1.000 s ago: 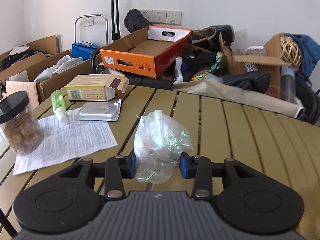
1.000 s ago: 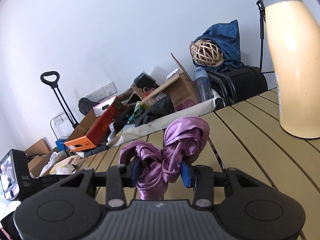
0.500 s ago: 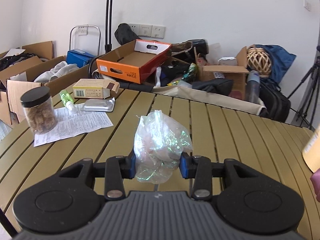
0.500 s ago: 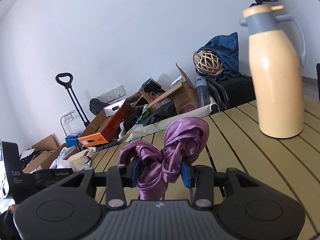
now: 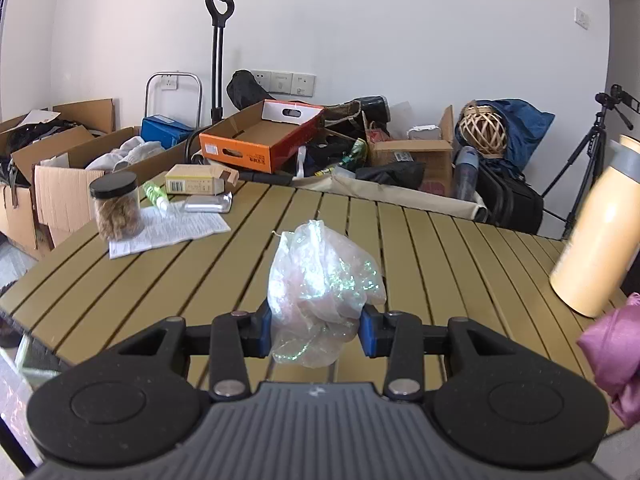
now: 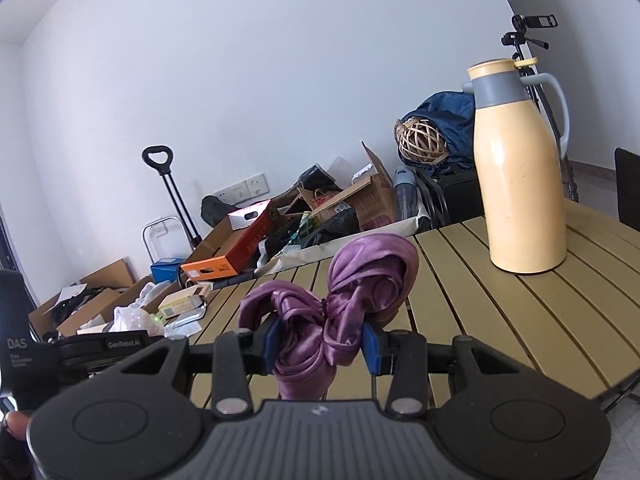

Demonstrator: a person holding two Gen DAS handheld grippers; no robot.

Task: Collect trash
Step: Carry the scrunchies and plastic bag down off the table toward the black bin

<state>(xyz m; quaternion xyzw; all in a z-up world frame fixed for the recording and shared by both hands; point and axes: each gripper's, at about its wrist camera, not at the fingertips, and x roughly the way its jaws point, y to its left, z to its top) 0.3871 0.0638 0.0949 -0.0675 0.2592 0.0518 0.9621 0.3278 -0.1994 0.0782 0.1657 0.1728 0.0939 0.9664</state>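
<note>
a crumpled clear plastic bag (image 5: 322, 288) is clamped between the pads of the left gripper (image 5: 316, 330) above the slatted table (image 5: 420, 248), and a purple satin cloth (image 6: 332, 312) is pinched in the right gripper (image 6: 320, 346), with a cream thermos (image 6: 520, 176) standing on the table to the right.

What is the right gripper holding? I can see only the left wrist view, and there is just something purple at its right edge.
Observer: The right gripper is shut on a bunched purple cloth.
Operator: Does the tan flask have a handle? My view cuts it off.
Observer: Yes, the flask has a grey handle on its right side and a grey collar below the lid.
Operator: Is my gripper visible to you?
Observer: Yes, the left gripper shows at the left edge of the right view, with the plastic bag in it.
</note>
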